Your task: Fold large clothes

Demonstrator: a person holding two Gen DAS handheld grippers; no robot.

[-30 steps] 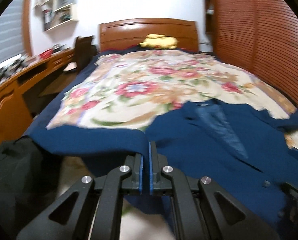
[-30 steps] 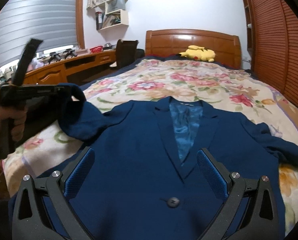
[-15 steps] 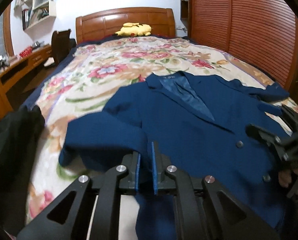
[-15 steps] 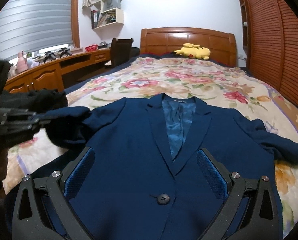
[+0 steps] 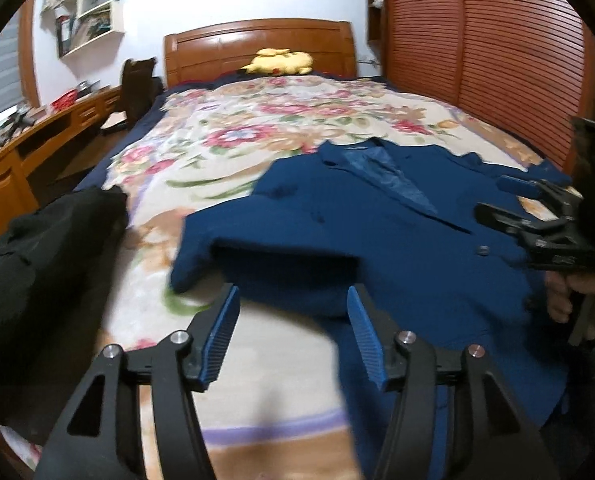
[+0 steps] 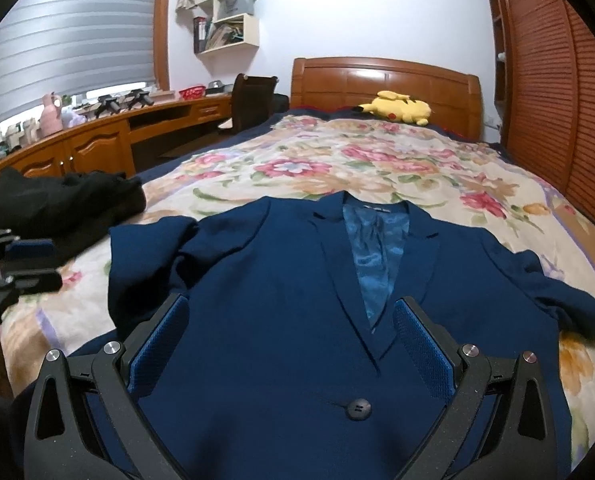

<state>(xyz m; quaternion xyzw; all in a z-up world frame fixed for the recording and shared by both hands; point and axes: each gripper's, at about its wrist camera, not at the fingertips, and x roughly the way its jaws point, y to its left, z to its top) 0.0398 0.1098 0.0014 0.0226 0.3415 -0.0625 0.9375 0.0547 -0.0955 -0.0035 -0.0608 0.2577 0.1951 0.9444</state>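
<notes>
A navy blue suit jacket (image 6: 289,264) lies face up on the floral bed cover (image 6: 337,160), collar toward the headboard. Its left sleeve (image 5: 273,248) is folded inward over the body, and the right sleeve (image 6: 577,304) stretches out to the side. My left gripper (image 5: 293,300) hovers at the folded sleeve's near edge. Its jaws are opening, and the blue pads (image 5: 221,332) stand apart without pressing on the cloth. My right gripper (image 6: 291,308) hangs open over the jacket's front, above the dark button (image 6: 357,408). Each gripper shows at the edge of the other's view.
A black garment (image 6: 65,200) is heaped at the bed's left edge. A yellow plush toy (image 6: 397,108) rests by the wooden headboard (image 6: 377,80). A wooden desk (image 6: 97,148) and a chair (image 6: 253,100) run along the left, louvred wardrobe doors (image 6: 557,100) along the right.
My left gripper carried the sleeve rightward over the jacket, then let it go as its jaws spread apart. The sleeve now lies folded on the jacket. The right gripper stayed open and still.
</notes>
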